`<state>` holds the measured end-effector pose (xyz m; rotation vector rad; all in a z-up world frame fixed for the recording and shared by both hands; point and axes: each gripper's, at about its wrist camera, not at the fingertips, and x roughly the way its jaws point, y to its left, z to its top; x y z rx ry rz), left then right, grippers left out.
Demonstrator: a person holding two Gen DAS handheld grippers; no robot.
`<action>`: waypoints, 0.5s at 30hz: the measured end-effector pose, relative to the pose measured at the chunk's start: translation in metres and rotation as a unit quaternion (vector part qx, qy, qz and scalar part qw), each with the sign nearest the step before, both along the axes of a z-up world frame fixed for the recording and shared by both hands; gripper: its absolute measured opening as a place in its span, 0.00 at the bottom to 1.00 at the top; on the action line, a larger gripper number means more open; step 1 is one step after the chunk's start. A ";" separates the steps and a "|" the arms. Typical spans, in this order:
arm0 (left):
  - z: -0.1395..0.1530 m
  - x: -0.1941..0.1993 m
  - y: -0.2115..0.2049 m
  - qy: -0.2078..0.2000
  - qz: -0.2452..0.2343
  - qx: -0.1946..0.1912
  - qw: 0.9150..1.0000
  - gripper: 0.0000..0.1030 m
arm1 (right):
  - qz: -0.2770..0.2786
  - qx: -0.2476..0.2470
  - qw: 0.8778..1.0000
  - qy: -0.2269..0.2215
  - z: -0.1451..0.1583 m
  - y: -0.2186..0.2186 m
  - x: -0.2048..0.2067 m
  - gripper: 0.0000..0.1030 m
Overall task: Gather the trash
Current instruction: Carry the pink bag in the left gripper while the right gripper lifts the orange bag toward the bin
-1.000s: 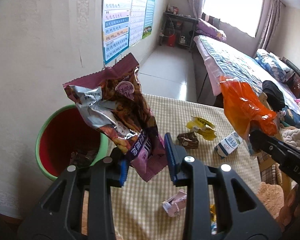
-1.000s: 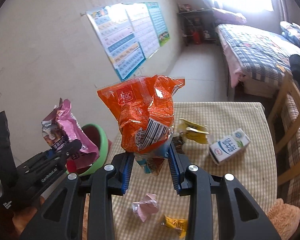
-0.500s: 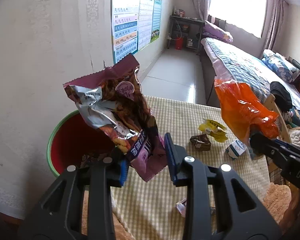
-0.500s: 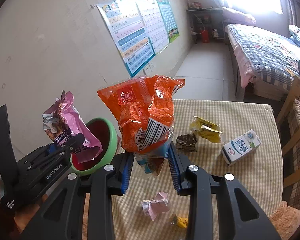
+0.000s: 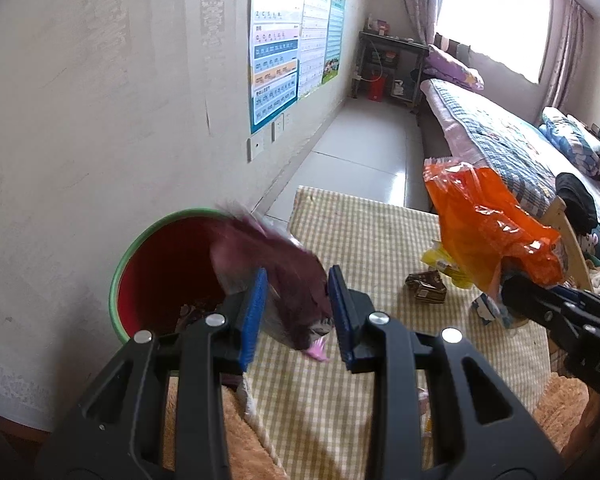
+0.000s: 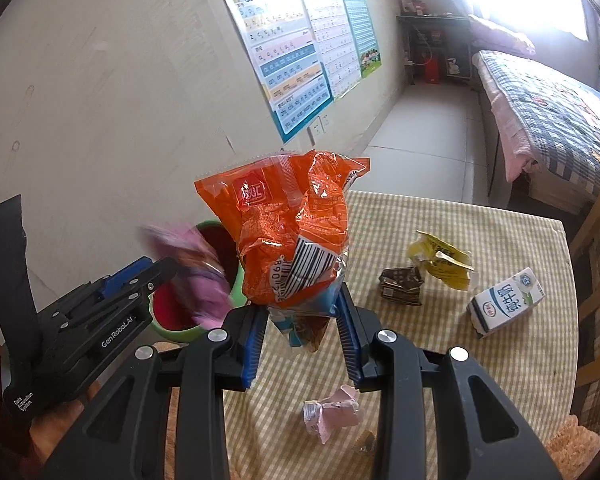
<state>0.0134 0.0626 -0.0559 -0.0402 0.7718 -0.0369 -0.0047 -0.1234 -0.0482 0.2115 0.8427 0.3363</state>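
We are clearing litter from a checked tablecloth into a red bin with a green rim, which stands against the wall at about nine o'clock from the table.

Our left gripper shows its blue pads apart, with a purple snack wrapper blurred between them and tipped toward the bin's mouth. The blur makes it hard to say whether the pads press on it or have let it go, so we cannot tell its grip.

Our right gripper pinches the lower end of an orange snack bag, held upright above the table's near edge.

Some dark scraps already lie in the bin. Left on the cloth: a yellow wrapper and a brown wrapper at about one o'clock from the right gripper, a milk carton at two o'clock, and a crumpled pink wrapper just beneath it. We judge the task roughly half done.
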 end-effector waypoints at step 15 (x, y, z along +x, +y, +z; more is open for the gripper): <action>-0.050 0.013 0.053 0.091 0.032 -0.098 0.991 0.28 | -0.017 -0.007 1.000 0.018 -0.011 -0.007 0.005 0.32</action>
